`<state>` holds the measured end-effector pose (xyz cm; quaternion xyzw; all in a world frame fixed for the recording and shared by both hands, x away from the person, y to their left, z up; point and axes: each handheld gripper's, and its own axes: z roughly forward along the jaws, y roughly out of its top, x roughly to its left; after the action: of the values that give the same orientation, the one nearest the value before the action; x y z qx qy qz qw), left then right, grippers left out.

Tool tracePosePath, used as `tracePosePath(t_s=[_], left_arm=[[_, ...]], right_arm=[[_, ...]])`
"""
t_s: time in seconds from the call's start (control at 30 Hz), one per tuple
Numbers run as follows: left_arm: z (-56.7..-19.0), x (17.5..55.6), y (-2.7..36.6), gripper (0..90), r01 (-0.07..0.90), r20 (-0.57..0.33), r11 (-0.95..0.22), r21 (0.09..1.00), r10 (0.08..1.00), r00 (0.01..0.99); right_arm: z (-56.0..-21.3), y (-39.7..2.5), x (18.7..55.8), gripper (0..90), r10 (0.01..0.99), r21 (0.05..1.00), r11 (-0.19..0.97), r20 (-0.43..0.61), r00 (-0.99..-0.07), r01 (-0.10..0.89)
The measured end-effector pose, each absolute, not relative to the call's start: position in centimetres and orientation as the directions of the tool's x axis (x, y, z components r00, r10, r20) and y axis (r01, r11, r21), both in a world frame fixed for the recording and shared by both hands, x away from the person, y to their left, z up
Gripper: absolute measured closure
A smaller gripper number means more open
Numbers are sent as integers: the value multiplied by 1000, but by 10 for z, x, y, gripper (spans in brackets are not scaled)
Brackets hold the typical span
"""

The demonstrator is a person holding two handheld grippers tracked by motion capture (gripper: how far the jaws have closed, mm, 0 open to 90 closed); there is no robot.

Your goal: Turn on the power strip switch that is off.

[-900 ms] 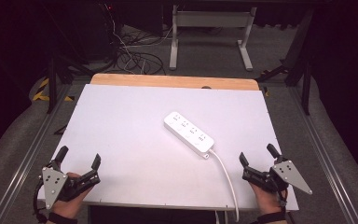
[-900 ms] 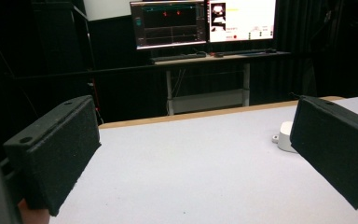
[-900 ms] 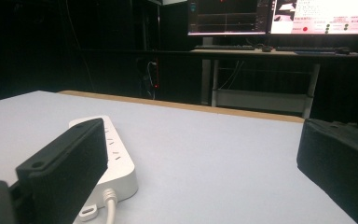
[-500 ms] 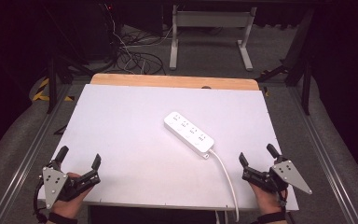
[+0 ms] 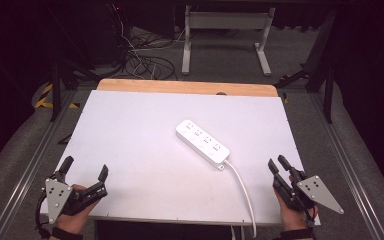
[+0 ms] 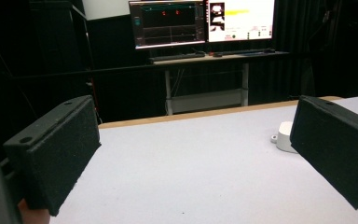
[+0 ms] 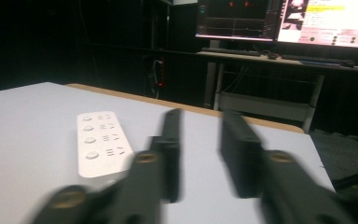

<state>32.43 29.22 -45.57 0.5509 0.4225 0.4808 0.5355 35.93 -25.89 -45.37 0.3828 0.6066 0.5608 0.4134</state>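
On the table (image 5: 130, 130), one power strip (image 5: 202, 142); two hand-held grippers, both empty, jaws apart.

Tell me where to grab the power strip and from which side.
Grip the power strip across its narrow width, near the end where the cord exits. It lies flat and diagonal on the table, so come from above with the right gripper, which is nearer, fingers on the two long edges; the length is probably too long to span.

Left gripper (image 5: 82, 172): black body, flat black rectangular jaws with screw holes, grey three-cornered plate dotted with screws. Right gripper (image 5: 278, 166): same black build and grey plate. Dark band at each wrist.
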Motion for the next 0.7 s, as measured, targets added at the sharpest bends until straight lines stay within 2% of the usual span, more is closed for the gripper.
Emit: tracePosePath(t_s=[0.1,0.27,0.37,0.53,0.7], left_arm=[[-456,324,292,20,-50,77,-69,996,980,184],[-456,325,291,21,-47,80,-72,996,979,187],[-457,325,291,20,-45,84,-77,996,979,184],[-457,324,290,21,-46,91,-84,995,978,187],[-457,324,288,20,-47,108,-101,994,976,191]], right_arm=[[-450,-261,356,900,925,996,83,-73,-374,12],[-438,-269,359,900,926,995,15,23,-376,97],[-418,-275,361,900,923,994,-24,62,-379,103],[-371,-274,360,900,920,999,20,1,-391,51],[-329,-269,375,900,910,992,68,-19,-414,103]])
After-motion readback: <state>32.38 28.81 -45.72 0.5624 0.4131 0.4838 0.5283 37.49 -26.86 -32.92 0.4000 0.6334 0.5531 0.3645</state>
